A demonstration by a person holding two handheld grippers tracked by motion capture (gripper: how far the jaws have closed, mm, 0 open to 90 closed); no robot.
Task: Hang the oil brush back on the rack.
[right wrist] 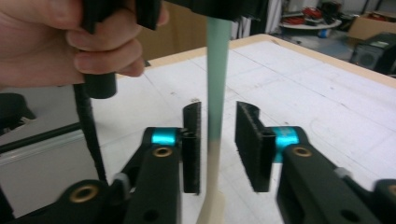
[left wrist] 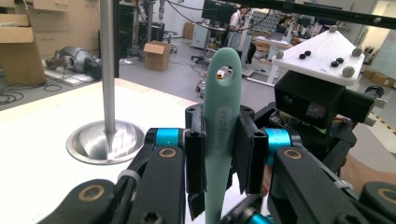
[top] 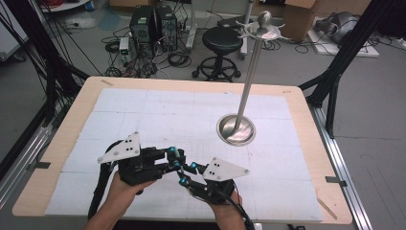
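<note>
The counter carries one steel stand, a tall pole on a round base with hooks at its top, and near the person's edge two grippers meet. The left gripper has its fingers clamped on the one mint-green utensil, handle hole uppermost. The right gripper has its fingers standing apart on either side of the same utensil, lower down, not pressing it. Likely a handover. If the left lets go before the right closes, the utensil could slip and drop onto the counter; closing off-centre could twist it.
</note>
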